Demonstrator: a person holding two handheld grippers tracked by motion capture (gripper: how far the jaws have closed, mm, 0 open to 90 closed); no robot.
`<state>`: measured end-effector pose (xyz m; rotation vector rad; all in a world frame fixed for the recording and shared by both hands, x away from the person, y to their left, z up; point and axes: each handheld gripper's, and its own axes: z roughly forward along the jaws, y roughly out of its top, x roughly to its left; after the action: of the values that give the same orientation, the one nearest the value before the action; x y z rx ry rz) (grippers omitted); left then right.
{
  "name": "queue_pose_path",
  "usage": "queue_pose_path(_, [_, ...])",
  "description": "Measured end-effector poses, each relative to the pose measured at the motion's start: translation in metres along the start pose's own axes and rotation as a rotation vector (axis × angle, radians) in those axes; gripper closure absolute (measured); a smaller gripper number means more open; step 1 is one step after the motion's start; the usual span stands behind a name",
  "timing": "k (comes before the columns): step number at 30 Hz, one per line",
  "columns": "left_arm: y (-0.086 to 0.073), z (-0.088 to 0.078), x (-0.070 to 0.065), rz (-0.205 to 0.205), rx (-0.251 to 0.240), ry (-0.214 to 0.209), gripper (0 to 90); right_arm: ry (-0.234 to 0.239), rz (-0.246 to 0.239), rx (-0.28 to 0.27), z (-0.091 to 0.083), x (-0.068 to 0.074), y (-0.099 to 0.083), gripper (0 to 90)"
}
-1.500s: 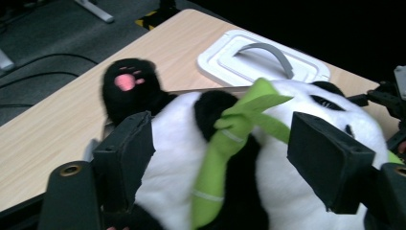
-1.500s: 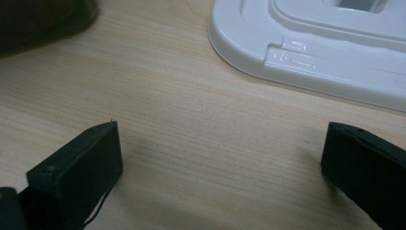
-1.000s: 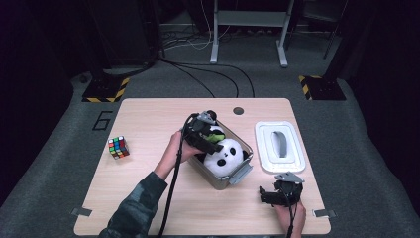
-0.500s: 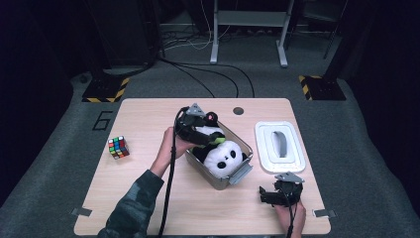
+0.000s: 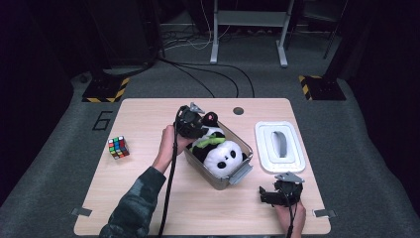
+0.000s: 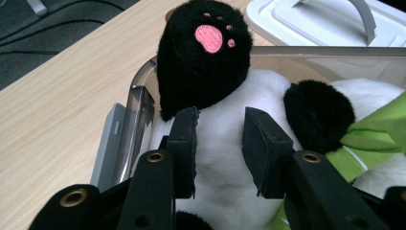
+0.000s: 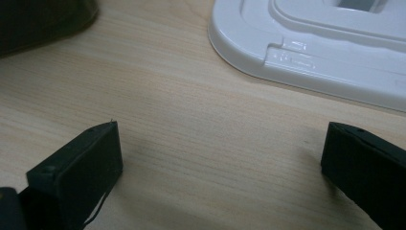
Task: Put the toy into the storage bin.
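The left claw (image 6: 219, 143) has just been closing its jaws, and they now stand narrow on the white belly of the plush panda (image 6: 225, 158), whose plush fills the gap between the pads; the pads (image 6: 184, 143) look to be pressing into the soft fabric. Seen from the left gripper view, the toy lies directly ahead of this claw: a black leg rises just beyond the jaws, its sole marked with a large pink pad and small pink toe spots, and to the right of the jaws sits a rounded black limb against white fur, with a bright green cloth piece just past it. From the high view the left claw (image 5: 190, 121) sits at the far left end of the clear bin (image 5: 233, 176), and the panda (image 5: 223, 153) stretches away from it toward the near right, its white head with black ears and eye patches at the end farthest from the claw, the green piece across its neck. The toy rests inside the bin, its foot sticking up over the rim. The white lid (image 5: 280, 148) with a grey handle lies flat on the surface (image 5: 148, 198), well to the right of this claw. The right claw (image 5: 280, 192) hovers low with its jaws wide and nothing between them, just in front of the lid's near edge (image 7: 306, 52). A colour cube (image 5: 118, 147) sits on the surface left of the left claw, well apart.
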<state>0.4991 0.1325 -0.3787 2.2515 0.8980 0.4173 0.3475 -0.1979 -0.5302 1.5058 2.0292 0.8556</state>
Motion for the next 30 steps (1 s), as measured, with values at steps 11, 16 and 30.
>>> queue_pose_path(11, [-0.002, 0.024, -0.006, 0.038, 0.130, 0.052, 69.7, 0.000, 0.000, 0.000, 0.000, 0.000, 0.000, 0.0])
queue_pose_path(16, [-0.001, 0.032, -0.012, 0.063, 0.165, 0.092, 71.2, 0.000, 0.000, 0.000, 0.000, 0.000, 0.000, 0.0])
queue_pose_path(30, [-0.012, 0.015, 0.020, -0.090, 0.010, -0.084, 55.2, 0.000, 0.000, 0.000, 0.000, 0.000, 0.000, 0.0])
